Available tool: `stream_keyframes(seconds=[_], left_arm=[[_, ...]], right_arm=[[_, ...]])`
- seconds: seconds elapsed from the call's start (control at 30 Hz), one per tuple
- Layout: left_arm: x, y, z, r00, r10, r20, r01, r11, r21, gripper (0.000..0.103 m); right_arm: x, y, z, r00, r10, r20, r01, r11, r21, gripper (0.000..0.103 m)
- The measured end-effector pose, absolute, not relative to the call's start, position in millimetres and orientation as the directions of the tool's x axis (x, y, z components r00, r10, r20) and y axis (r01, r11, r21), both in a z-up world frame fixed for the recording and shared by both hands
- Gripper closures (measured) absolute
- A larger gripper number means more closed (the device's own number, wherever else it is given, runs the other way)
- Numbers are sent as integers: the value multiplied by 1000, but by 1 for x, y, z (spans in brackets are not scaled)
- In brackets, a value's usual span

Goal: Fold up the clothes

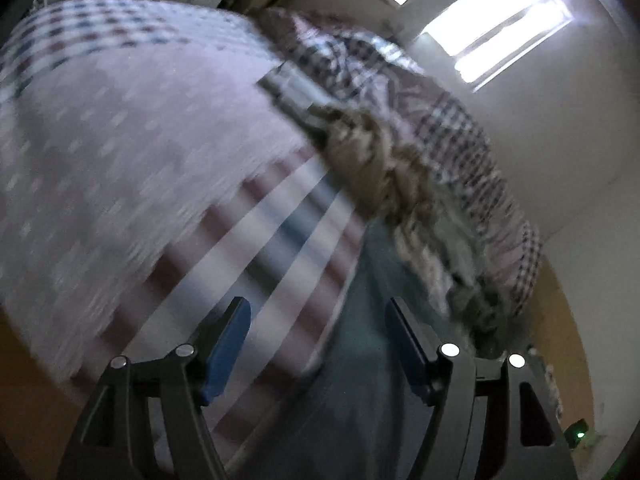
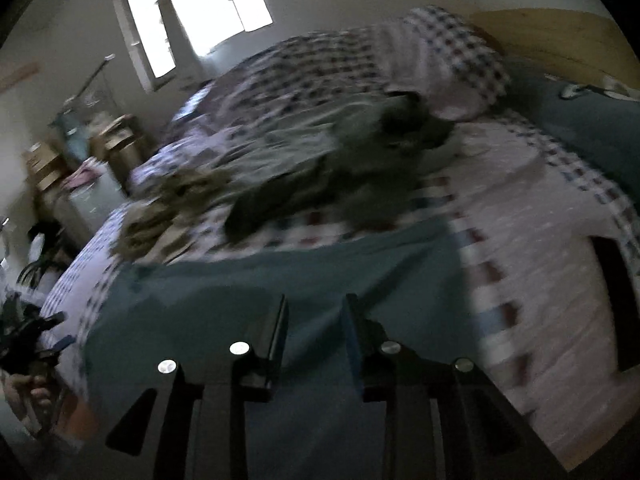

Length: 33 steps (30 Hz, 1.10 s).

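Note:
A teal garment lies spread flat on the near part of the bed. My right gripper hovers over it, open by a narrow gap, with nothing between its fingers. In the left wrist view, which is badly blurred, the same teal garment runs under my left gripper. That gripper is wide open and its blue pads are bare. A crumpled khaki pile lies further along the bed. Dark grey clothes lie in a heap mid-bed.
The bed has a pink dotted bedspread with checked and striped borders. A checked pillow lies by the wooden headboard. Cluttered boxes and furniture stand under the window. A person's hand shows at the left edge.

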State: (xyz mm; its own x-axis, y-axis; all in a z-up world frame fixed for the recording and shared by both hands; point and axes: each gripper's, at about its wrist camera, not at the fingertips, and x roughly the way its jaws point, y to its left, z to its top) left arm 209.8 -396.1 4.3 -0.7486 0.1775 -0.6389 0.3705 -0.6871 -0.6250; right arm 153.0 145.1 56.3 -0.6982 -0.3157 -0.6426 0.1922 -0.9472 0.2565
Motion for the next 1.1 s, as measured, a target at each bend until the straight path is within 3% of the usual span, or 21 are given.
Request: stream_keyframes(seconds=[0.17,0.33,0.77,1.1], left_arm=[[240,-391,-21,-656,171,-735,443,-700,-560,29],[257,-383,-39,-561,204,-802,455,-734,-505,29],[258,-338,-75,-296,296,-908,273,-885,-377,29],[257,-327,-93,-220,332,-917,256,-888,-382,25]], right_arm=[[165,104,52,-657,-354,-665,317,-931,182,73],[178,85,52,-639,-401,-656,379,-907,184,65],[190,67,48,-588,-474,-655,458,-863,213,64],[194,66,40,-555,-494,-670,478,-848,229,64]])
